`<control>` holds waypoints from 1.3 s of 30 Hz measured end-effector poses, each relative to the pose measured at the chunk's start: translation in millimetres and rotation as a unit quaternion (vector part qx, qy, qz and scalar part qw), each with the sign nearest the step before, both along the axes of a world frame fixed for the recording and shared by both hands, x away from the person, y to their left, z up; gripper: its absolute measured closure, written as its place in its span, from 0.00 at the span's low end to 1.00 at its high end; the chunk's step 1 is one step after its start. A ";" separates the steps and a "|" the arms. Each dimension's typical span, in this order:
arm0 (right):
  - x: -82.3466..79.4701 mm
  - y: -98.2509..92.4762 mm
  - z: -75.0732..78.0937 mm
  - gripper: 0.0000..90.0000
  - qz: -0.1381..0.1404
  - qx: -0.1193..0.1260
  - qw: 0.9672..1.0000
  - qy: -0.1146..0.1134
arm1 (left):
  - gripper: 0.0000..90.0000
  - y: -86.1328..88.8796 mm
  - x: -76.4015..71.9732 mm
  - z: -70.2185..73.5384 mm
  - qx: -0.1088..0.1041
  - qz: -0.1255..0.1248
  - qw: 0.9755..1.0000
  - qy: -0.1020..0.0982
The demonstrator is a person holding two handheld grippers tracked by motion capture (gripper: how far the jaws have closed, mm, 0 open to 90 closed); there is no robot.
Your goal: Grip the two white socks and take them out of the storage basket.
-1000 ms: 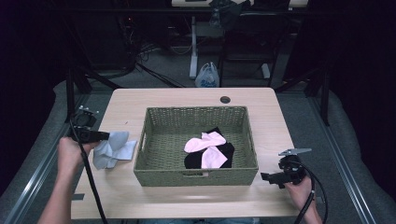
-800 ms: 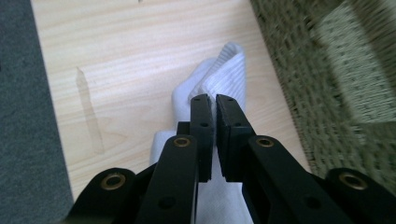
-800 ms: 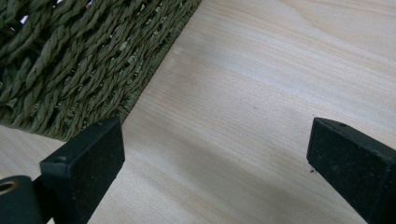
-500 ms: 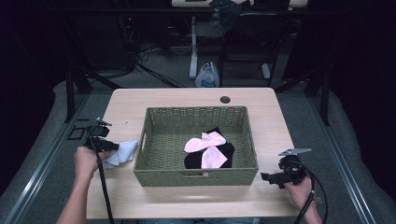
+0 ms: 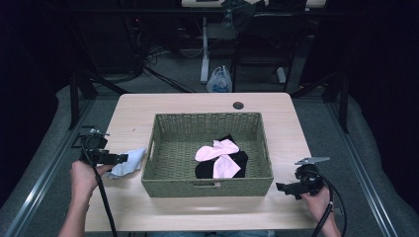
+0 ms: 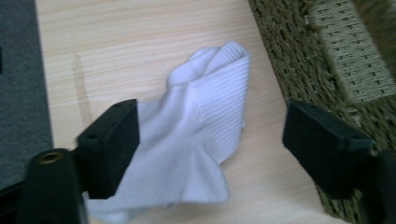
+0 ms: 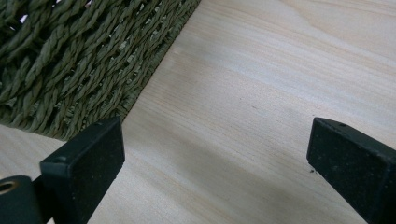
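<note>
With its jaws just spread, the left tool [image 6: 210, 140] has a white sock [image 6: 196, 149] lying loose between them on the counter [image 6: 140, 42], basket [image 6: 327, 60] just beside. Recommended: back straight off, no snagging. Right tool [image 7: 215, 163]: spread, nothing between.

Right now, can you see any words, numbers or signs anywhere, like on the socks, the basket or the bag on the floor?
No text can be read in any view.
White sock: plain ribbed cloth, no label.
Pink socks and black socks: no print visible.
Woven basket: a small pale tag on its front wall, too small to read.
Plastic bag on the floor: a blue patch, too blurred to read.
Table: bare wood, no markings.
</note>
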State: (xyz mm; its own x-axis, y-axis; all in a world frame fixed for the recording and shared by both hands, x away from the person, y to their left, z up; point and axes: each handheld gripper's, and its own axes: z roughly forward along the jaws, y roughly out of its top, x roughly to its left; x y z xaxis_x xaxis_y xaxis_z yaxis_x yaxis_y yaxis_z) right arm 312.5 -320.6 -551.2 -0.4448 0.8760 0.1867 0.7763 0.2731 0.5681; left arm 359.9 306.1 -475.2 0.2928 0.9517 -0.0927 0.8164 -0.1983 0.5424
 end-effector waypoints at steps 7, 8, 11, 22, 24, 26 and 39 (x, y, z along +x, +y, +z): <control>-0.1 0.5 0.0 0.04 0.001 0.000 1.000 -0.001 | 0.12 -2.3 -29.4 7.9 0.007 -0.004 0.999 -0.031; -0.3 0.6 0.2 0.04 0.001 -0.001 1.000 0.000 | 0.12 -2.2 -38.5 7.3 0.007 -0.003 0.999 -0.039; -0.3 0.5 0.1 0.04 0.001 -0.002 1.000 0.000 | 0.11 -2.3 -51.2 3.8 0.011 -0.002 0.999 -0.044; -0.4 1.5 -0.7 0.04 -0.001 -0.002 1.000 0.000 | 0.04 -4.0 -82.8 -29.6 0.031 0.021 0.998 -0.046; -0.4 1.5 -0.7 0.04 -0.001 -0.002 1.000 0.000 | 0.03 -4.2 -84.3 -33.4 0.031 0.023 0.998 -0.045; -0.4 1.3 -0.9 0.04 -0.002 -0.004 1.000 0.000 | 0.02 -4.2 -88.2 -44.5 0.025 0.032 0.998 -0.051; -0.1 1.4 -1.6 0.04 0.000 -0.003 1.000 0.001 | 0.03 -1.9 -85.7 -62.5 0.023 0.025 0.999 -0.029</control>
State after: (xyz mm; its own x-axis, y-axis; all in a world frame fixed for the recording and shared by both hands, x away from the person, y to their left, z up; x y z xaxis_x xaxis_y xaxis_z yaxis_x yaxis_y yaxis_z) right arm 312.4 -319.2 -552.7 -0.4448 0.8767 0.1835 0.7778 0.2765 0.5644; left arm 274.1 304.2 -537.6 0.2475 0.9683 -0.0324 0.7931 -0.1833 0.5808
